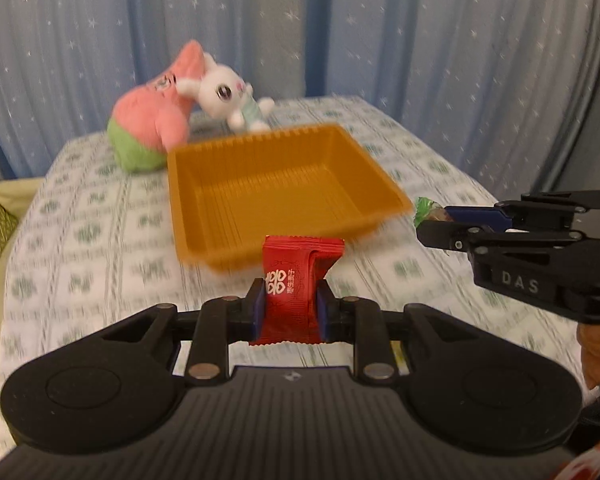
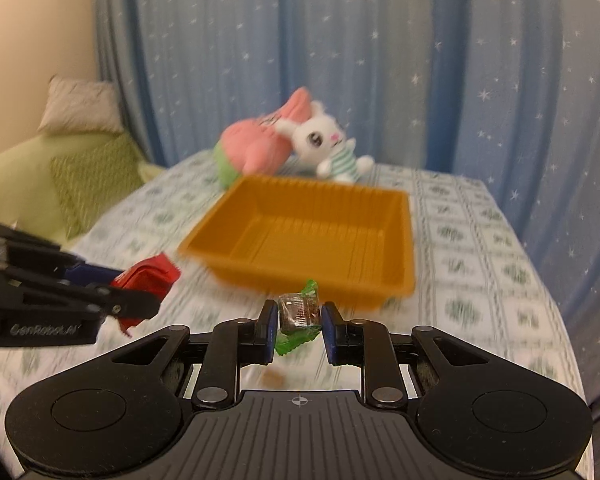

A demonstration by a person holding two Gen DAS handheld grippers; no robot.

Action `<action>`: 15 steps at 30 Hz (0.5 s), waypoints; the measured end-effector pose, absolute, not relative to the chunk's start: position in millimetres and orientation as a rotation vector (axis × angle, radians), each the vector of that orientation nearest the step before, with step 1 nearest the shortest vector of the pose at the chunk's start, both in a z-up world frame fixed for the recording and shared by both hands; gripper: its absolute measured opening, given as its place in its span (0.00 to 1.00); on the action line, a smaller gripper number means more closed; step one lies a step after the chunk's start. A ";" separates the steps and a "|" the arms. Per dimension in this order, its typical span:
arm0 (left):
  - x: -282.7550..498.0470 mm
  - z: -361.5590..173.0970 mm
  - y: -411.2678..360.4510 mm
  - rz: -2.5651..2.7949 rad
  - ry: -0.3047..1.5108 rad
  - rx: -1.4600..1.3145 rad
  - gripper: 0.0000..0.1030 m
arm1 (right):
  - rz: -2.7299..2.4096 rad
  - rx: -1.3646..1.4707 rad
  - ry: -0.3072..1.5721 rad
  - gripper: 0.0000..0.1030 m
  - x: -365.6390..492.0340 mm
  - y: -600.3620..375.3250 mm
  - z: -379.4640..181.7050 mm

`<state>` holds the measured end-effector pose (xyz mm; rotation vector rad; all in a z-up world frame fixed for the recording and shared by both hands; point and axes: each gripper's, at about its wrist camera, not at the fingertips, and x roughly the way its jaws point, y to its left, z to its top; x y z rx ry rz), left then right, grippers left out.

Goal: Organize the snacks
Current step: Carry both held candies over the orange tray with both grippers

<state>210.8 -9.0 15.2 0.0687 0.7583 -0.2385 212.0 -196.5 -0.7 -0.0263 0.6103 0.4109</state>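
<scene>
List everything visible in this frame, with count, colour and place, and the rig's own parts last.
tray: one, orange, empty, mid-table.
red snack packet: one, red with white print, between the left gripper's fingers.
green-wrapped candy: one, clear and green wrapper, brown inside, between the right gripper's fingers.
pink plush: one, pink and green, behind the tray.
rabbit plush: one, white, leaning on the pink plush.
tablecloth: one, white with green pattern.
curtain: blue, starred, backdrop.
cushions: green and white, far left.
left gripper: black, shut on the packet.
right gripper: black, shut on the candy.
</scene>
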 end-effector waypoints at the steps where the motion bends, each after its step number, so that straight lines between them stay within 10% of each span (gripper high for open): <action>1: 221.1 16.5 -7.9 -0.231 0.754 0.065 0.22 | 0.403 -0.018 0.610 0.23 224.9 -197.3 1.0; 15: 323.6 1.3 11.4 -0.123 0.795 -0.031 0.22 | 0.326 0.079 0.749 0.23 345.3 -193.6 -23.9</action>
